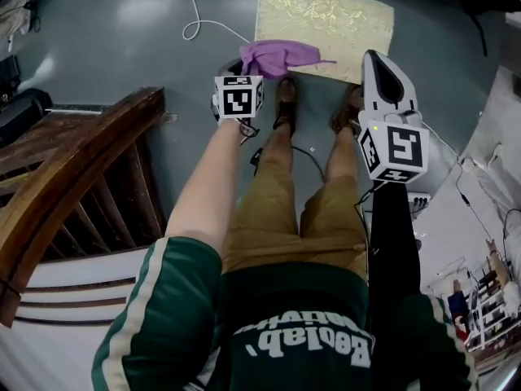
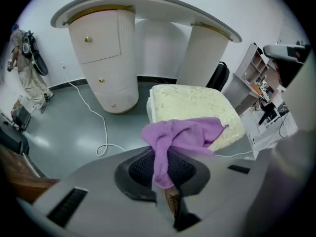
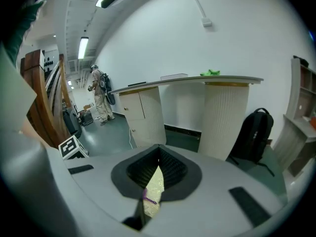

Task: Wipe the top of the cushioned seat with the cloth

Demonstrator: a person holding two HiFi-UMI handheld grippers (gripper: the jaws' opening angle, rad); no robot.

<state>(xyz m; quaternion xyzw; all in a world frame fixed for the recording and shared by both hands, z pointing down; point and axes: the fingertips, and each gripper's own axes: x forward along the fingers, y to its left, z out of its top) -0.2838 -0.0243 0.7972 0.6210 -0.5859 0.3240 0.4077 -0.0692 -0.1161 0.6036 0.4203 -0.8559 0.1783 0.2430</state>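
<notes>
Grey floor (image 1: 122,23), 1 cushioned seat (image 1: 326,23), 1 cloth (image 1: 281,55) in L hand-held gripper (image 2: 163,167)

grey floor (image 1: 122,39) | white wall (image 3: 207,48) | curved white desk (image 2: 148,6)

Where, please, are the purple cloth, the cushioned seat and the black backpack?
purple cloth (image 1: 281,57), head view, middle of the bunched fabric.
cushioned seat (image 1: 326,15), head view, bare top surface.
black backpack (image 3: 254,135), right gripper view, its front.
</notes>
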